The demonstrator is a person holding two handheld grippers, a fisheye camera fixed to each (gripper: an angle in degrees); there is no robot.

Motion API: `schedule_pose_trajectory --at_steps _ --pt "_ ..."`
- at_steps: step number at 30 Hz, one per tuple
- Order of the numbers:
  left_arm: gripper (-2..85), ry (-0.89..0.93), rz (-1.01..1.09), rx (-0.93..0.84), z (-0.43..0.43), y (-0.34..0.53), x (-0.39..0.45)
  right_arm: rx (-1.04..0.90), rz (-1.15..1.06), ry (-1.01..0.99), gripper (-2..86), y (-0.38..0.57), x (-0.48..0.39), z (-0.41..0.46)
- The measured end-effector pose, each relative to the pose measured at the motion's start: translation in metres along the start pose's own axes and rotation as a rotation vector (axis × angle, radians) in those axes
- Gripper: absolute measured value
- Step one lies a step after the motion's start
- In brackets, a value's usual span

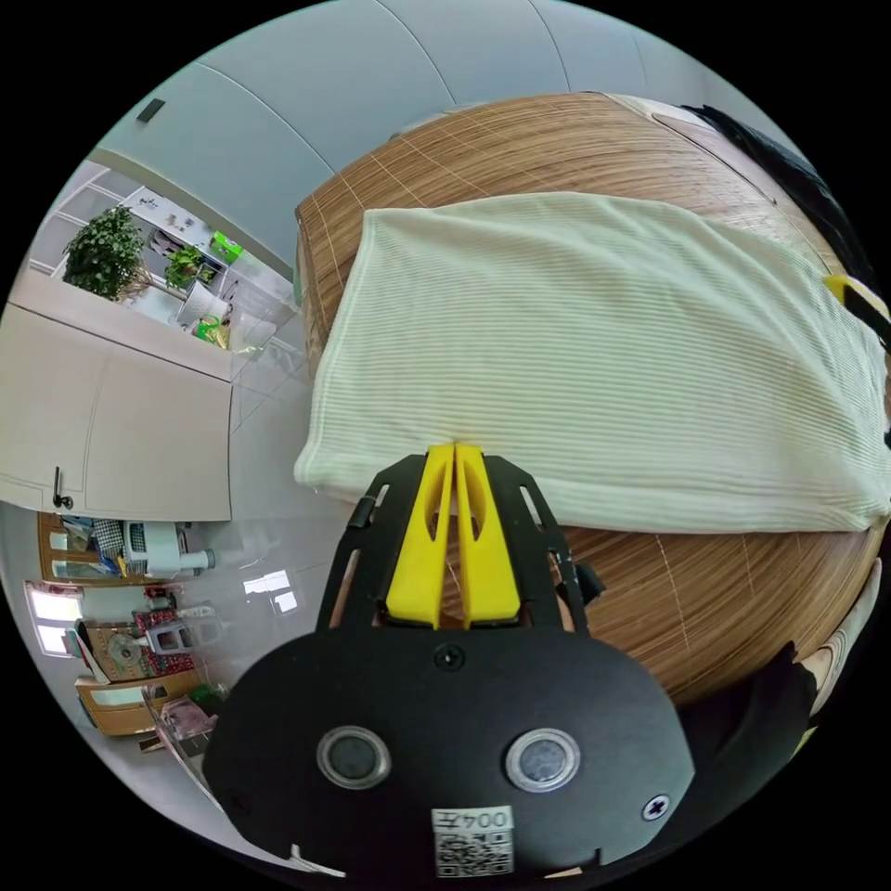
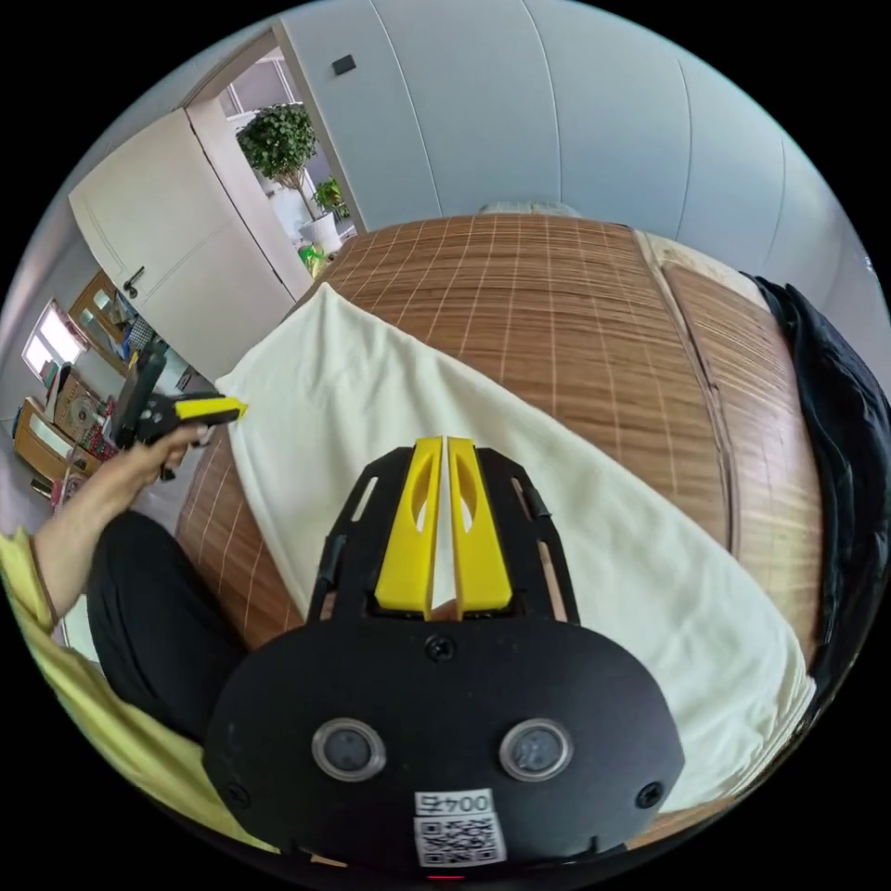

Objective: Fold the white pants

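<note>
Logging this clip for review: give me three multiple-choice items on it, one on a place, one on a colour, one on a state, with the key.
1. Where do the pants lie?
A. on the slatted wood surface
B. on the floor
C. on a chair

2. What colour are the gripper jaws?
A. red
B. yellow
C. blue

3. How do the left gripper jaws stand?
A. wide open
B. closed together at the pants' edge
C. holding a hanger

Key: 1 A, wood shows all round them; 2 B, both views show yellow; 3 B, no gap between them.

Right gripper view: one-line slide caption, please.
Right tongs closed over white pants on a bamboo mat; left tongs at the far edge.
</note>
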State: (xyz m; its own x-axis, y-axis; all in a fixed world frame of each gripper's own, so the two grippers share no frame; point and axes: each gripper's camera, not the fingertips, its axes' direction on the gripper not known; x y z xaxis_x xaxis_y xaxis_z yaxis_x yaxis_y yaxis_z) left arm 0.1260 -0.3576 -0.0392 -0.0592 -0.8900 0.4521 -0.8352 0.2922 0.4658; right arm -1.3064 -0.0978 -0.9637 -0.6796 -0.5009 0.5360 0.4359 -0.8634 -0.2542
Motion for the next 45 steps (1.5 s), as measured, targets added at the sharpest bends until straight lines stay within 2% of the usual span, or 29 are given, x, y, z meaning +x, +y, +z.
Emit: schedule_pose_trajectory --at_steps 3,6,8,11,15,17,19,23,26,27,34,37,38,40,45 --pt "0.9 0.020 -0.012 0.004 -0.005 0.003 -0.007 -0.062 -0.012 -0.027 2.6 -0.050 -0.006 0.039" --pt "0.8 0.020 -0.005 0.024 -0.011 0.010 -0.011 -0.186 -0.020 0.098 1.7 -0.080 0.006 0.082" --pt "0.8 0.028 -0.005 0.040 -0.015 0.015 -0.015 -0.151 0.148 -0.031 0.7 -0.090 0.043 0.074" --pt "0.8 0.049 -0.020 0.075 -0.024 0.023 -0.023 -0.200 0.230 -0.148 1.2 -0.092 0.063 0.062" --pt "0.8 0.010 -0.107 0.198 -0.049 0.032 -0.039 -0.103 0.112 -0.141 0.4 -0.101 0.034 0.033" --pt "0.7 -0.053 -0.135 0.175 -0.044 0.032 -0.043 -0.056 0.033 -0.148 0.2 -0.117 0.011 0.034" --pt "0.7 -0.057 -0.161 0.092 -0.028 0.030 -0.051 -0.079 -0.001 -0.152 0.2 -0.132 -0.004 0.050" --pt "0.8 -0.028 -0.183 0.127 -0.033 0.039 -0.061 -0.179 -0.040 -0.036 -0.5 -0.159 -0.010 0.097" --pt "0.8 -0.007 -0.203 0.131 -0.037 0.040 -0.069 -0.213 0.170 -0.185 -0.6 -0.170 0.026 0.093" --pt "0.8 -0.006 -0.206 0.133 -0.038 0.040 -0.071 -0.221 0.179 -0.202 -0.6 -0.171 0.027 0.091" --pt "0.8 0.010 -0.219 0.147 -0.050 0.041 -0.086 -0.121 -0.121 -0.141 0.7 -0.196 -0.050 0.079" --pt "0.8 0.025 -0.231 0.157 -0.053 0.043 -0.093 -0.232 -0.168 -0.044 0.9 -0.209 -0.057 0.122" --pt "0.8 0.031 -0.236 0.161 -0.054 0.043 -0.097 -0.200 -0.069 -0.133 0.7 -0.215 -0.038 0.119" --pt "0.9 0.036 -0.245 0.165 -0.057 0.042 -0.103 -0.256 0.136 -0.258 0.6 -0.223 -0.006 0.117" --pt "0.9 0.032 -0.251 0.169 -0.063 0.037 -0.114 -0.097 0.118 -0.412 3.8 -0.222 -0.017 0.094"
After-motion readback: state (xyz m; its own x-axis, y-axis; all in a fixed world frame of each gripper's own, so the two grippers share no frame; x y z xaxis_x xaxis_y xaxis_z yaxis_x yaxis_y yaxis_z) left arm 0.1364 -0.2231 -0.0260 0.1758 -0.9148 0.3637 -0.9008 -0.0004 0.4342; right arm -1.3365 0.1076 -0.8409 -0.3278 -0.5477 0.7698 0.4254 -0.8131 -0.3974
